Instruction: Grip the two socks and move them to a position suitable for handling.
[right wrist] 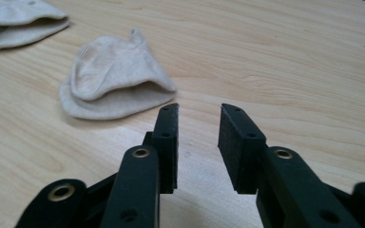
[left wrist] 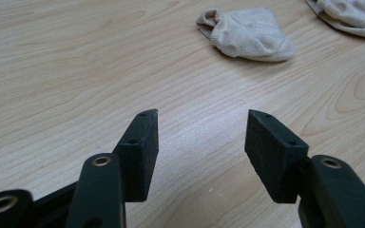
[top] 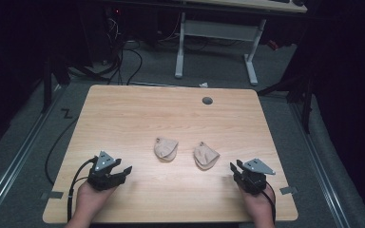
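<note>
Both claws are released and hold nothing. The left claw [top: 122, 171] sits low over the near left of the table [top: 123, 114], its jaws spread wide over bare wood. The right claw [top: 234, 167] sits at the near right, its jaws parted less far.

Farther in, between the two claws, lie two socks, apart from each other. The left sock [top: 166, 148] is a little left of the table's middle; the right sock [top: 205, 155] is just right of it and slightly nearer. In the right gripper view the right sock [right wrist: 114, 88] lies just beyond the jaws and off to their left, so that claw has the shorter reach.

To grasp well, I would bring each claw low and flat to the table, take a doubled edge of its sock between the jaws rather than the thin middle, and close fully before lifting, since soft knit slips easily.

Both socks are short, pale beige ankle socks, ribbed at the cuff. Each is folded over on itself into a rounded, limp bundle, and the right one gapes slightly at its fold.
</note>
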